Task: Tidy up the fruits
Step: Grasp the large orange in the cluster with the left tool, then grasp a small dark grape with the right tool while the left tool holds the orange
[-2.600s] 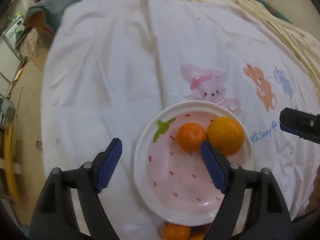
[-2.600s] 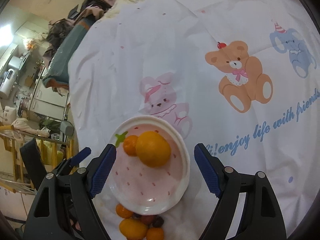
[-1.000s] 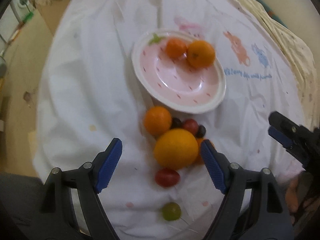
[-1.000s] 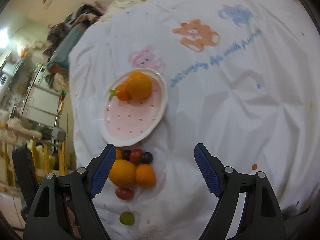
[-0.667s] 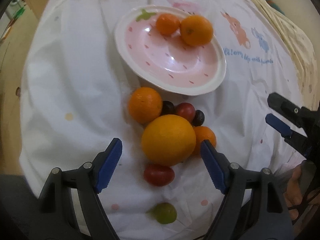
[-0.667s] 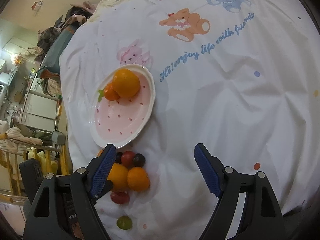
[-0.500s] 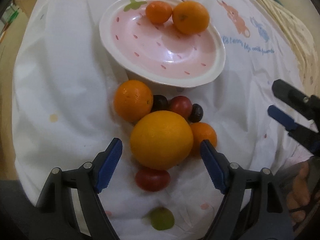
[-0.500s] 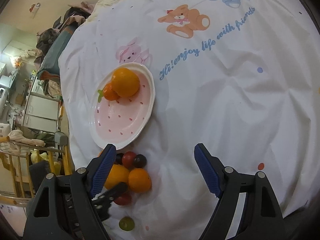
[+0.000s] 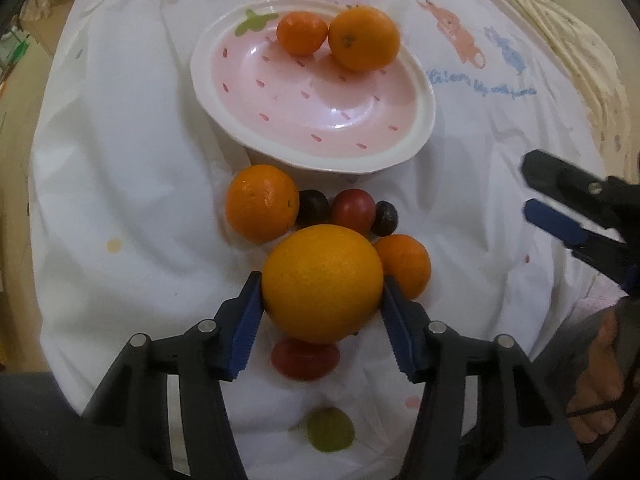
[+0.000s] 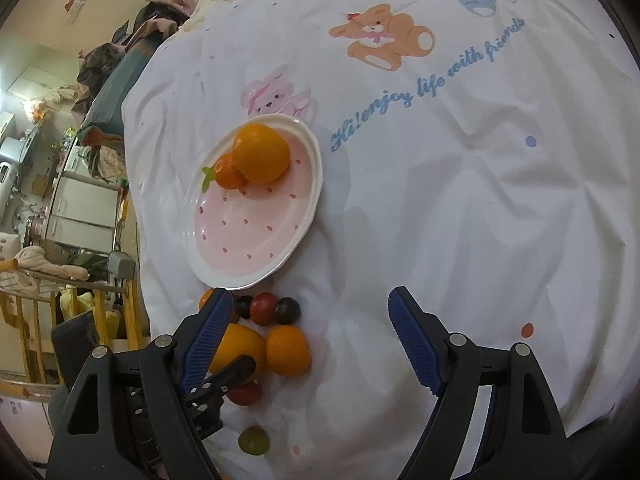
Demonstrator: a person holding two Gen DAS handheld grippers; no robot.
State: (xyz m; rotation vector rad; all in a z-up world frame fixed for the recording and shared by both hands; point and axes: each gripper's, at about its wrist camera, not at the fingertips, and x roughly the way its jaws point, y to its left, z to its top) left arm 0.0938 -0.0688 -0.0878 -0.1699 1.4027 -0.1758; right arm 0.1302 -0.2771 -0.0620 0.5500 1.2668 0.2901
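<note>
A pink strawberry-pattern plate holds a small tangerine and an orange. Below it on the cloth lie a large orange, two smaller oranges, dark grapes, red tomatoes and a green grape. My left gripper has its blue pads touching both sides of the large orange. My right gripper is open and empty, to the right of the fruit pile.
A white cloth with cartoon animals and blue lettering covers the surface. Its edge drops off at the left, where furniture and clutter stand. A hand shows at the right.
My left gripper has moved back from the plate to the fruit pile, come down on the large orange and closed from wide open onto its sides. My right gripper stays open, pulled back.
</note>
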